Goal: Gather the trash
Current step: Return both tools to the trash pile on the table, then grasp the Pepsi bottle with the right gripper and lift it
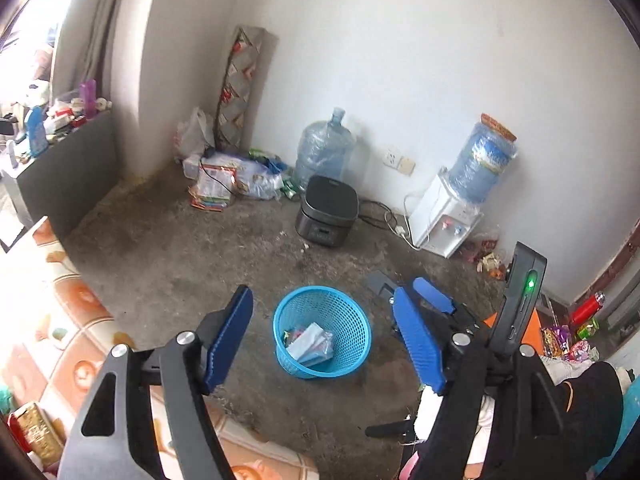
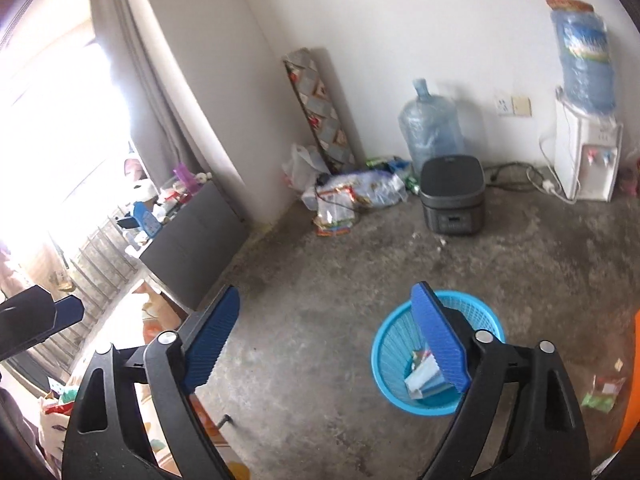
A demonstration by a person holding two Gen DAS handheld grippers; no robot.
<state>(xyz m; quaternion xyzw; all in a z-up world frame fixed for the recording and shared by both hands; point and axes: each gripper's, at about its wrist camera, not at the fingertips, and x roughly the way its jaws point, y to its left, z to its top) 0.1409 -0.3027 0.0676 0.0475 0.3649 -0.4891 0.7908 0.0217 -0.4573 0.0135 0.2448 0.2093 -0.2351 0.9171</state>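
A blue mesh basket (image 1: 280, 320) (image 2: 386, 360) stands on the concrete floor with paper and wrappers (image 1: 312, 344) (image 2: 426, 372) inside. My left gripper (image 1: 322, 296) hangs above it, open, with nothing between its blue pads. My right gripper (image 2: 326, 292) is open wide and empty too; its right finger (image 2: 438, 340) covers part of the basket. In the left wrist view, the right gripper's blue finger (image 1: 434, 296) shows just right of the basket. Loose wrappers (image 1: 564, 340) (image 2: 604, 392) lie on the floor to the right.
A black rice cooker (image 1: 326, 212) (image 2: 454, 200), a water jug (image 1: 324, 148) and a white water dispenser (image 1: 444, 220) stand along the far wall. Bags and packets (image 1: 228, 180) are piled in the corner. A grey cabinet (image 1: 68, 176) and a patterned mat (image 1: 76, 308) lie left.
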